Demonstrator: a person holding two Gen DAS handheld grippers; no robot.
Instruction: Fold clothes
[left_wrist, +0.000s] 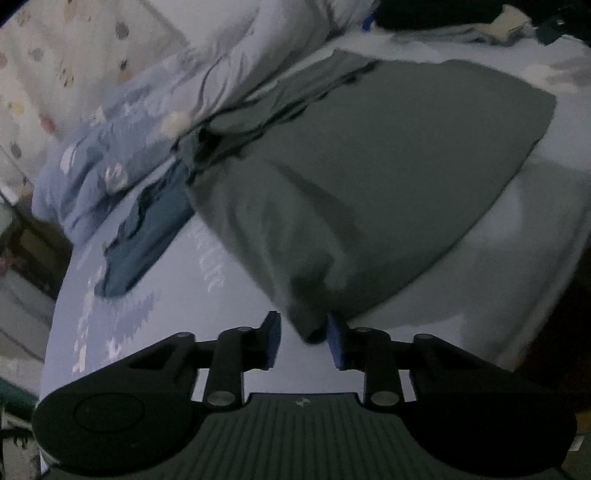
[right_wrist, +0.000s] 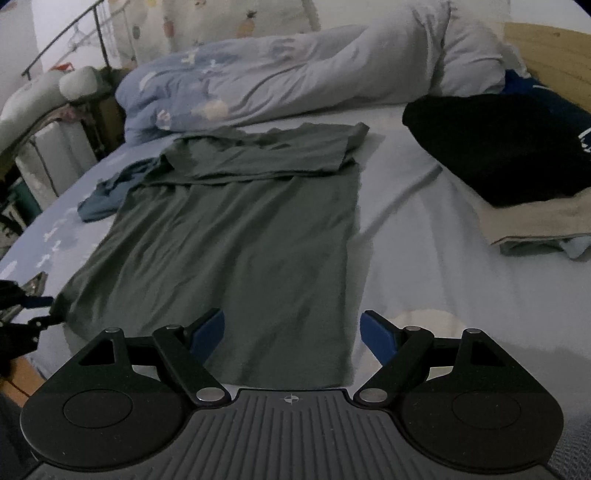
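Your bed (right_wrist: 424, 258) carries the grey shirt (right_wrist: 240, 240) spread flat, a blue garment (right_wrist: 107, 199) beside it. You also have a rumpled duvet (right_wrist: 277, 74) and folded pile (right_wrist: 517, 177) there

Print on the bedsheet (left_wrist: 210, 266) is too blurred to read

**Dim room, bluish cast, left view blurred**

Both my views are dark and cool-toned, with noisy, blotchy shadows. My left wrist view is soft all over: the grey shirt (left_wrist: 369, 177) and the duvet (left_wrist: 122, 155) smear, prints on the bedsheet (left_wrist: 177, 295) are unreadable, while my left tongs (left_wrist: 303, 343) look sharper. A dark fold shadow runs down the shirt. My right wrist view is crisper; shirt wrinkles show clearly. The black clothing pile (right_wrist: 498, 147) is crushed to flat black, no detail. Brightest area is the pale wall at top left. Fisheye bends the bed edges, and corners vignette to black. No glare anywhere.
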